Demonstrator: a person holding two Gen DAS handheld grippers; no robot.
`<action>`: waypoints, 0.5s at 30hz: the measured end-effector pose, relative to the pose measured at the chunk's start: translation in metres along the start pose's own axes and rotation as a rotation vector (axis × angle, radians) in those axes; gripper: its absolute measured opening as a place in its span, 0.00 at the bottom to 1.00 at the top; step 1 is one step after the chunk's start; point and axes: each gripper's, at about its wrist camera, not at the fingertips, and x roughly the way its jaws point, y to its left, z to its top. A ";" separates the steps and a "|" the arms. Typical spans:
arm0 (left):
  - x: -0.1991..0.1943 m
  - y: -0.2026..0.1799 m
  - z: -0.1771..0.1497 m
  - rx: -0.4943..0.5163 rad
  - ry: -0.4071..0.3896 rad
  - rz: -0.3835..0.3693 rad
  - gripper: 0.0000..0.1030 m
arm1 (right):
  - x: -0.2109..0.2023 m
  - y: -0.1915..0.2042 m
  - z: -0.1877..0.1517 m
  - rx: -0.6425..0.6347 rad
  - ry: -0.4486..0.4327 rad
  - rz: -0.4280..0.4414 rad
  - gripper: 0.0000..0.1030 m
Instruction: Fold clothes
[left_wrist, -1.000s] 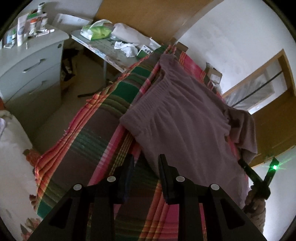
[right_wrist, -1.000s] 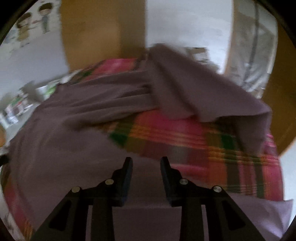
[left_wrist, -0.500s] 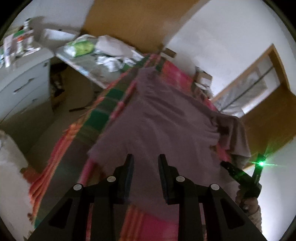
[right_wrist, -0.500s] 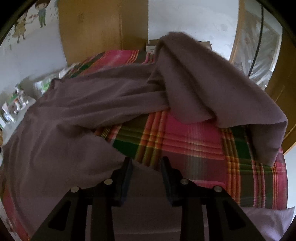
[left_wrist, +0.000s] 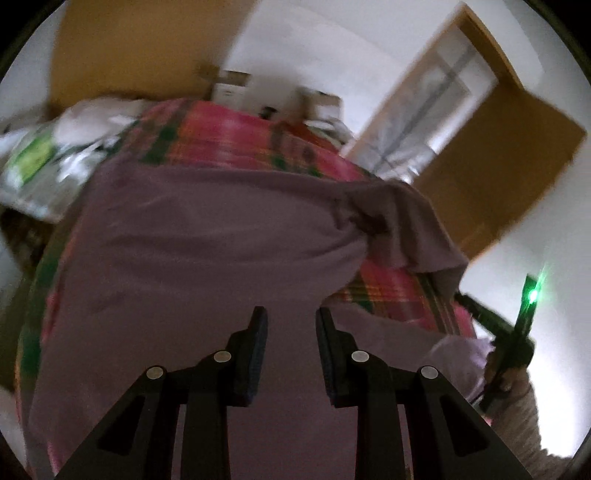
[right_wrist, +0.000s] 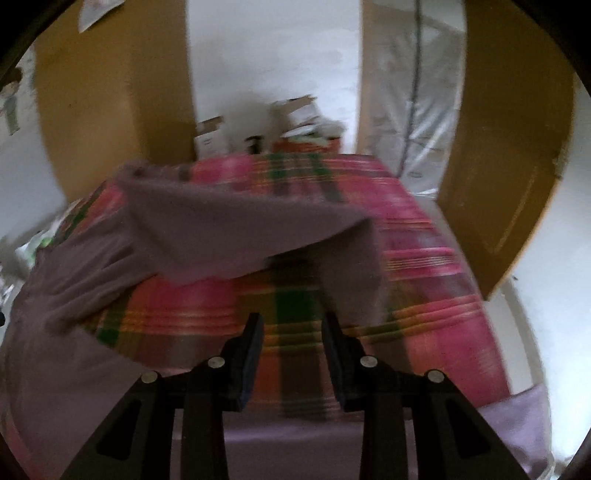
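Now the mauve garment (left_wrist: 207, 251) lies spread over the bed's plaid blanket (right_wrist: 424, 280), one sleeve (right_wrist: 258, 236) folded across toward the far edge. Both the left gripper (left_wrist: 290, 332) and right gripper (right_wrist: 291, 336) hover above it, fingers parted, gripping nothing.

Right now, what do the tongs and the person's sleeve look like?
Left tongs and right tongs: matte black angular frames, round silver fasteners, two flat dark fingers each. In the left wrist view, the right unit carries a glowing green light; a light knit sleeve shows.
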 end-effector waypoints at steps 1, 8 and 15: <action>0.009 -0.008 0.004 0.020 0.016 0.000 0.27 | 0.003 -0.006 0.003 0.011 -0.001 -0.013 0.37; 0.070 -0.050 0.017 0.172 0.094 -0.012 0.27 | 0.027 -0.024 0.011 0.028 0.036 -0.054 0.39; 0.115 -0.072 0.017 0.290 0.148 0.068 0.27 | 0.040 -0.025 0.013 -0.007 0.045 -0.050 0.44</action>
